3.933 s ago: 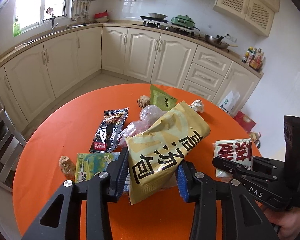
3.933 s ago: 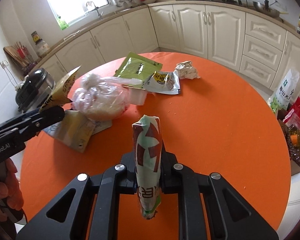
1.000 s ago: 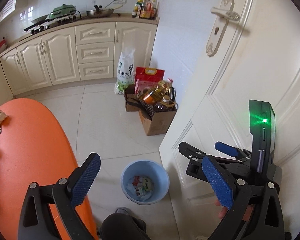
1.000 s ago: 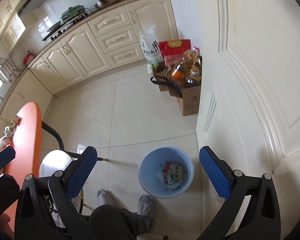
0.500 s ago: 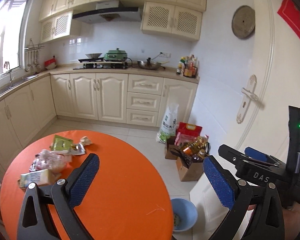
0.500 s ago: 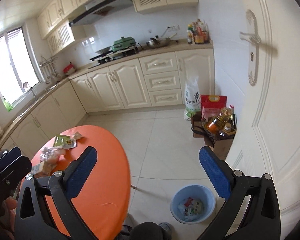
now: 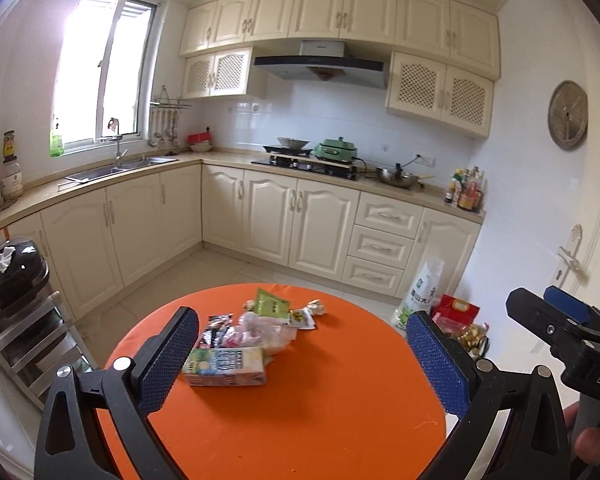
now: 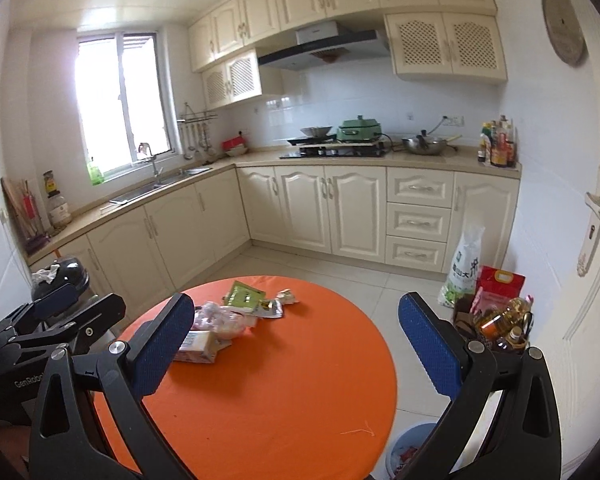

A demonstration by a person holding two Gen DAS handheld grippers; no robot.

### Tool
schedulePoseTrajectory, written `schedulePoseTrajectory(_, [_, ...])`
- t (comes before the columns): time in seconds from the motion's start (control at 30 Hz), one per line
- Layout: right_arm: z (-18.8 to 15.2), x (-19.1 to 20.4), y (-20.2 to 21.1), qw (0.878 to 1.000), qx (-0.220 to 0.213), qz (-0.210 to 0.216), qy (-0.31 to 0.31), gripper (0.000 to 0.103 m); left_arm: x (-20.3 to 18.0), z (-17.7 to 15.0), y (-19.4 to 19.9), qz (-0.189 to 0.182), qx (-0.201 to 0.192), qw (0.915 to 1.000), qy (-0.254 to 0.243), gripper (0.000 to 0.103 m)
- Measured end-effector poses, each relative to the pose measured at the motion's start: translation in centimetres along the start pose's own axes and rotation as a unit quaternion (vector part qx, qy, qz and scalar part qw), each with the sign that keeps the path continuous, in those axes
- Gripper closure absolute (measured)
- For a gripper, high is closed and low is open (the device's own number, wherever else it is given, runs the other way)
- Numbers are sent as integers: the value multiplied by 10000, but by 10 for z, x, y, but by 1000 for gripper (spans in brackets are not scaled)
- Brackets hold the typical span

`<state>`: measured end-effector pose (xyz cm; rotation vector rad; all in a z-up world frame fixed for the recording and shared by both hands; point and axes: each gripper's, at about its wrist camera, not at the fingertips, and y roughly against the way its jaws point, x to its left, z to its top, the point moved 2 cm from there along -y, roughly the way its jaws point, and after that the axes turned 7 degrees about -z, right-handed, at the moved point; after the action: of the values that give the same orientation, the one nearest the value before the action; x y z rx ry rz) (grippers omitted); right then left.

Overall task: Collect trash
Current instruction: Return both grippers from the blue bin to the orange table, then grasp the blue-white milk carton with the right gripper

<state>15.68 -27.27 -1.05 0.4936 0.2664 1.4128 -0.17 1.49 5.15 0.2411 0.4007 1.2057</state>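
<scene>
Orange cloth covers the round desk [image 7: 300, 420] in the left wrist view, where the left gripper [image 7: 300, 354] hangs wide and empty above the near edge, apparently lined up to reach for the trash that lies in a cluster at the far left: a milk carton [image 7: 226, 366] nearest, a clear plastic bag [image 7: 260, 328] just behind it, and a green packet [image 7: 272, 303] farthest. From the right wrist view, the right gripper [image 8: 296, 342] is likewise spread wide with nothing in it, facing that cluster, while the blue bin [image 8: 410, 450] sits on the floor at the near right of the desk, presumably placed there so collected pieces can be dropped in.
</scene>
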Motion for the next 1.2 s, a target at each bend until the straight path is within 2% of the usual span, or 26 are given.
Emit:
schedulePoseTrajectory(0.1, [0, 24, -1, 9996, -46, 229, 126, 0, 13, -4, 24, 246, -53, 9997, 43, 1])
schedulePoseTrajectory(0.27, [-8, 56, -3, 9982, -31, 508, 303, 0, 4, -14, 38, 528, -33, 9985, 102, 1])
schedulePoseTrajectory(0.5, [-18, 73, -9, 9965, 106, 714, 414, 0, 19, -18, 51, 693, 77, 9969, 356, 1])
schedulePoseTrajectory(0.63, [-25, 84, -27, 9957, 297, 745, 473, 0, 32, -14, 44, 794, 199, 9955, 479, 1])
schedulePoseTrajectory(0.73, [-35, 93, -52, 9936, 570, 791, 575, 0, 43, -15, 26, 866, 376, 9937, 601, 1])
schedulePoseTrajectory(0.93, [-64, 114, -121, 9848, 1272, 890, 777, 0, 75, -10, -36, 946, 924, 9874, 870, 1])
schedulePoseTrajectory(1.2, [-113, 150, -220, 9577, 2276, 1353, 1123, 0, 110, 2, -104, 1256, 1420, 9756, 1110, 1])
